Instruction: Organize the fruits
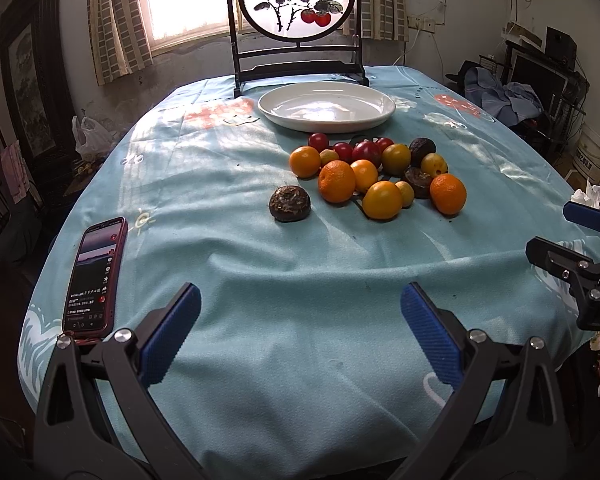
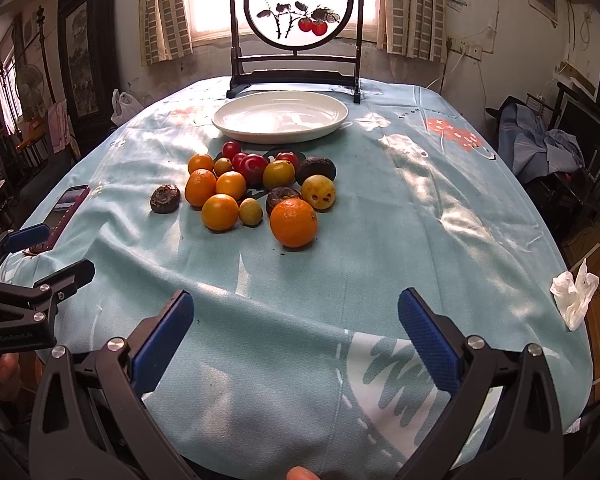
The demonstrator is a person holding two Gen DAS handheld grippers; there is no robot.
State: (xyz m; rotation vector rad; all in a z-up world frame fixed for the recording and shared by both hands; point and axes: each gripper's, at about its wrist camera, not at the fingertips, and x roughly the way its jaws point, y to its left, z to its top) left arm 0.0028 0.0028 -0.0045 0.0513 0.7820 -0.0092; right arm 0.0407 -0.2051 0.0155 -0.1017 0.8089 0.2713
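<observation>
Blue-padded left gripper (image 1: 300, 334) and right gripper (image 2: 296, 330) hang low in frame, jaws spread wide and empty — likely poised before a first pick. Mid-frame sits the heap of oranges, red plums and dark wrinkled fruits (image 1: 380, 172), just below the empty white oval plate (image 1: 326, 106), presumably its destination. Lettering on the gripper bodies is too blurred to read.

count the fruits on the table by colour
orange: 5
yellow-green: 4
red: 4
dark brown: 3
total: 16
</observation>
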